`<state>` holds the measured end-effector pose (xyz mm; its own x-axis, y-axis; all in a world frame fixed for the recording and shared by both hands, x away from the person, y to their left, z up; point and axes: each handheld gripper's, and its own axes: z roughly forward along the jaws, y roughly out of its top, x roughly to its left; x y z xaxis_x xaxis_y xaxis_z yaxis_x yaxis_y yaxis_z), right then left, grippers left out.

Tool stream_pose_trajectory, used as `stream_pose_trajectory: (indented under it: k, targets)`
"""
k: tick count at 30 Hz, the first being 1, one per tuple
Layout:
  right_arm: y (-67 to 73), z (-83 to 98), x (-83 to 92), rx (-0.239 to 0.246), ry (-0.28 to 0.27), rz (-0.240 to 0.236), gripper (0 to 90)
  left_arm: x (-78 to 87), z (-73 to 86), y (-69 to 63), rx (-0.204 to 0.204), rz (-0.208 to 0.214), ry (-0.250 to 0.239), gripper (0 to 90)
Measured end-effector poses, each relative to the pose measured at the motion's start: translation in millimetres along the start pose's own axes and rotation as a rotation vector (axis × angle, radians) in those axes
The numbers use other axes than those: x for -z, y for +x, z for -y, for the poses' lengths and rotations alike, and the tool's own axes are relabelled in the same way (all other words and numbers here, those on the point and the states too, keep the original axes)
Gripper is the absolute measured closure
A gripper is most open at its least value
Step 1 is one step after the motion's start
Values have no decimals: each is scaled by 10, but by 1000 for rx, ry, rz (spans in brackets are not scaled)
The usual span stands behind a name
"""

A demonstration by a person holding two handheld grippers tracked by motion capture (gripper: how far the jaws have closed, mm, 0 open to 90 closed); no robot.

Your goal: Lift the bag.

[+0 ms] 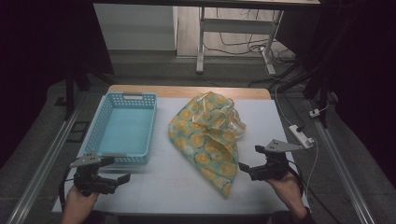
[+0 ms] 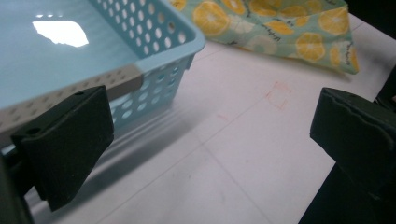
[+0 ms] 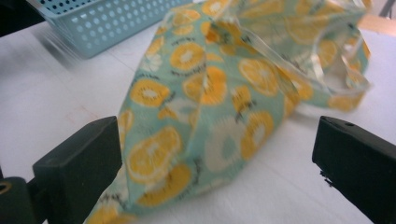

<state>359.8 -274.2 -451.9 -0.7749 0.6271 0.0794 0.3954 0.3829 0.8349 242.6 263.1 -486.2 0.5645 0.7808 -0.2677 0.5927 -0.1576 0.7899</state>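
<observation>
A crumpled cloth (image 1: 208, 136) printed with orange slices on pale green lies in the middle of the white table; it also shows in the left gripper view (image 2: 280, 28) and the right gripper view (image 3: 210, 98). A light blue perforated basket (image 1: 123, 128), with nothing in it, stands left of the cloth. My left gripper (image 1: 120, 170) hovers open just in front of the basket's near right corner (image 2: 182, 51). Just right of the cloth's near tip, my right gripper (image 1: 251, 159) is open, its jaws facing the cloth. Nothing sits between either pair of jaws.
The white table top (image 1: 168, 182) has faint red marks (image 2: 278, 95) near its middle. A white power strip (image 1: 301, 135) with a cable lies at the table's right edge. Beyond the table stand desk legs and floor cables (image 1: 243, 44).
</observation>
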Motion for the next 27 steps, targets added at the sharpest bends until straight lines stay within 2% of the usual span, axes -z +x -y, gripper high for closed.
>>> stream_pose_trajectory:
  k: [7, 16, 27]
  targets:
    - [-59, 201, 100, -26, 16, 38, 13, 79, 161, 29, 16, -55, 17, 0]
    - [-67, 418, 210, -45, 46, 84, 8, 154, 371, 89, 61, -80, 34, 0]
    - [-41, 650, 313, -71, 89, 133, 0, 158, 513, 115, 72, -122, 78, 0]
